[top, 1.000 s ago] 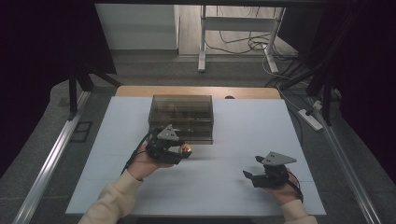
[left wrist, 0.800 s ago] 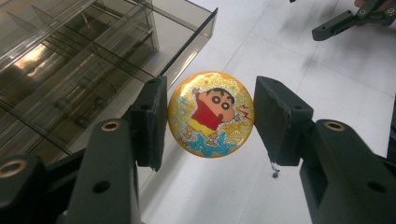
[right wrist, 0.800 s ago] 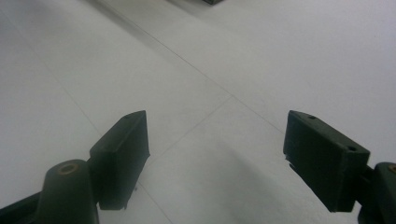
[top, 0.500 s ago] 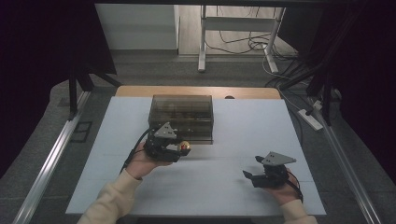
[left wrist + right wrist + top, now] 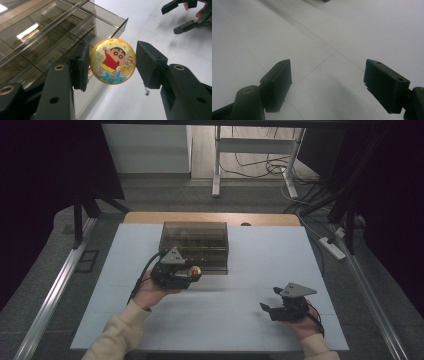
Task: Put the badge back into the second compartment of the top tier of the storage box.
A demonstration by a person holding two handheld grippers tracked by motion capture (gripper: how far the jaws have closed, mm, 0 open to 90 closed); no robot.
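Your left gripper [image 5: 112, 65] has barely shifted beside the smoky transparent plastic organiser box [image 5: 194, 240]; its fingers [image 5: 81, 65] clamp the round glittery cartoon badge [image 5: 112, 61] edge-on between them. Your right gripper [image 5: 266, 306] rests on the white counter [image 5: 240, 320], fingers apart.

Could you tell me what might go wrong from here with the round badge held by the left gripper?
The left gripper holds the badge only by its rim, so it could twist or pop out. The smoked plastic organiser box sits close beside it, so a jaw might knock a wall while reaching in. The right gripper rests open and apart on the table, too far away to steady the box.
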